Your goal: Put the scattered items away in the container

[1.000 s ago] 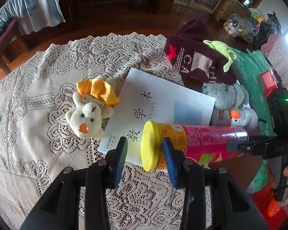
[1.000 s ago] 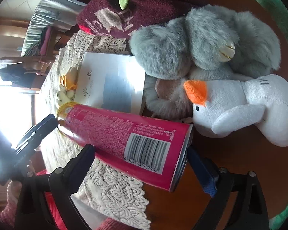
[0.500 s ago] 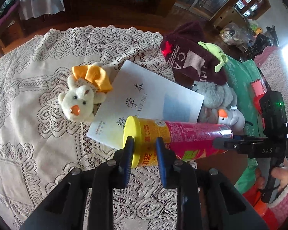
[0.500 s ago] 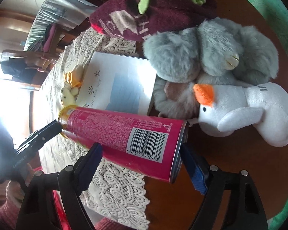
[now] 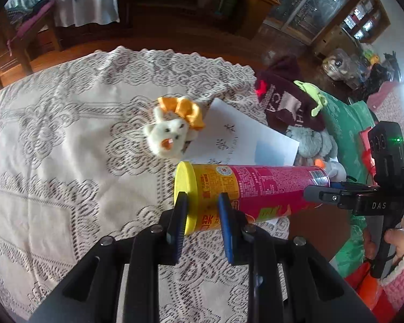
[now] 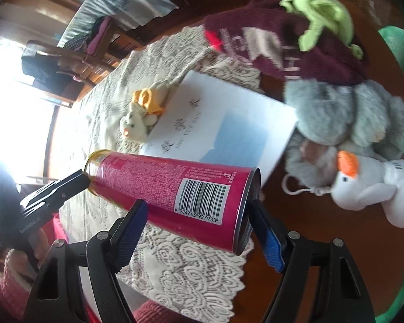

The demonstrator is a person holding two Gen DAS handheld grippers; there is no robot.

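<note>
A pink chip can (image 5: pixel 269 185) with a yellow lid hangs level just above the lace cloth, held at both ends. My left gripper (image 5: pixel 202 210) is shut on its lid end, one blue pad on each side of the rim. My right gripper (image 6: pixel 198 212) has the can (image 6: pixel 175 185) at its metal base end. Those jaws are closing, and both pads touch the can. A green container (image 5: pixel 347 123) stands at the right, beyond the can's base. A small white plush with an orange bow (image 5: pixel 169 137) lies beside a white notebook (image 5: pixel 245 142).
A maroon knit hat (image 6: pixel 282 48) with a green frog toy (image 6: pixel 320 18) on it, a grey plush (image 6: pixel 350 115) and a white goose plush (image 6: pixel 371 185) crowd the bare wood near the container rim (image 6: pixel 401 53). Lace cloth (image 5: pixel 67 148) covers the left of the table.
The left jaws narrowed onto the can's lid end and the right jaws drew in around its base. Both grippers rose, and the can has come up off the cloth and notebook.
</note>
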